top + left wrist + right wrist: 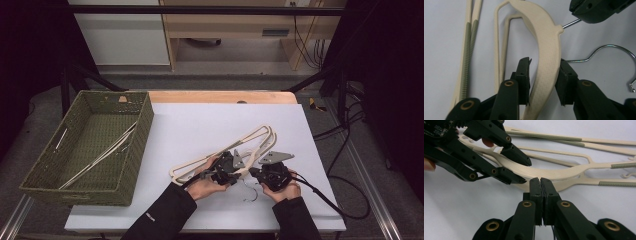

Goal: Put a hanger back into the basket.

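Ahead of left gripper (pixel 235 167): stacked hangers (pixel 260 135) block the way — right gripper (pixel 256 172) just beside. Bare white tabletop (pixel 200 120) beyond, left toward basket (pixel 142 130).

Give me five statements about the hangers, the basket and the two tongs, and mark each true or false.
1. The left tongs have a cream hanger between their jaws. True.
2. The right tongs stand wide open. False: their jaws are pressed together, seemingly on a hanger's wire hook, though the wire itself is hidden in the right gripper view.
3. The green woven basket sits at the table's left side with a hanger inside. True.
4. The hangers on the white table are made of dark wood. False: they are cream plastic with metal hooks.
5. The basket holds folded clothes. False: no clothes are in it.
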Demonstrator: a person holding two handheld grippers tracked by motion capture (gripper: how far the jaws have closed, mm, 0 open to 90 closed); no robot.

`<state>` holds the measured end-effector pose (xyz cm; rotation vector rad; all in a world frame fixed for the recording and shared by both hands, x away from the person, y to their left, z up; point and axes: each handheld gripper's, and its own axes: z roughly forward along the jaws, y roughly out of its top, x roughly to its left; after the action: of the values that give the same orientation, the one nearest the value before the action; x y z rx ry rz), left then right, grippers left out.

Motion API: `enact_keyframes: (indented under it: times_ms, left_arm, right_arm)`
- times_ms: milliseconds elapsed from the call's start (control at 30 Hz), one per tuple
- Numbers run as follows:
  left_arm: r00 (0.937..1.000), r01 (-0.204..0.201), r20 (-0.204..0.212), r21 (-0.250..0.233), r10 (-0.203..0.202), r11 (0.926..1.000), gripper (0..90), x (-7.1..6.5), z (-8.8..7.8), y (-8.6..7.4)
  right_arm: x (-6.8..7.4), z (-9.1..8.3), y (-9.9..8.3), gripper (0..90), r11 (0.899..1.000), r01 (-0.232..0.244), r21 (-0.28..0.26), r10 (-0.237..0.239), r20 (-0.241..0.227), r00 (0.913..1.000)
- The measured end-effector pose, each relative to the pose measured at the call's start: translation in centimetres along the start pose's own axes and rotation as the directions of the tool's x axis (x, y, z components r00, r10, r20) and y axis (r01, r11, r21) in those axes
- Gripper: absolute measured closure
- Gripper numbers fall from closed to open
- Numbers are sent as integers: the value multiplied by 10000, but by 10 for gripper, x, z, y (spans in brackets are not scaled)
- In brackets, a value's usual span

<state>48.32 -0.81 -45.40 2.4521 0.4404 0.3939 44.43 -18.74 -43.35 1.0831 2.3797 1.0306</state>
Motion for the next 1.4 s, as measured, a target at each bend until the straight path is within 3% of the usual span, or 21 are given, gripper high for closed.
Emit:
enact_keyframes:
  times_ms: [233,333,367,433,467,600,667,767,867,1133,1233,1300,1400]
  left_arm:
    - [9997,-200,129,-108,201,9997,712,0,-6,1]
    - [9994,-348,66,-117,348,9993,730,1,-10,1]
    - [9992,-400,44,-38,401,9992,737,2,-12,1]
    - [9993,-382,40,-63,382,9992,747,3,-15,1]
    - [9995,-304,21,-82,304,9995,747,4,-17,0]
    - [9997,-244,-62,-194,243,9995,753,8,-26,-1]
    - [9998,-148,-106,-252,146,9996,760,10,-31,-1]
    - [9998,161,-144,-450,-168,9989,764,13,-39,-2]
    - [9993,274,-246,-498,-286,9984,776,18,-48,-3]
    - [9940,631,-858,-560,-677,9964,815,35,-75,-12]
    - [9881,918,-1179,-670,-993,9935,838,43,-85,-17]
    - [9808,1238,-1413,-828,-1346,9888,853,49,-91,-21]
    - [9767,1573,-1329,-923,-1687,9832,856,59,-98,-27]
  right_arm:
    - [-2,-3,0,884,9997,126,-195,-128,-133,9998]
    - [-3,-9,2,829,9985,-77,-540,62,-281,9996]
    - [-6,-18,3,795,9953,-326,-908,296,-343,9990]
    - [-12,-29,3,755,9846,-691,-1605,630,-427,9971]
    - [-12,-29,3,755,9846,-691,-1605,630,-427,9971]
    - [-27,-52,-2,670,9479,-1353,-2885,1312,-333,9908]
    - [-40,-62,-9,598,9305,-1795,-3194,1826,-205,9830]
    - [-47,-63,-15,565,9213,-2080,-3286,2146,-164,9766]
    - [-53,-58,-22,478,9226,-2291,-3103,2340,-220,9720]
    - [-52,-46,-26,285,9349,-2131,-2839,2143,-274,9764]
    - [-53,-45,-28,226,9319,-2190,-2893,2183,-350,9753]
    - [-53,-44,-28,195,9307,-2170,-2945,2159,-367,9757]
    - [-53,-44,-29,176,9311,-2138,-2954,2131,-350,9764]
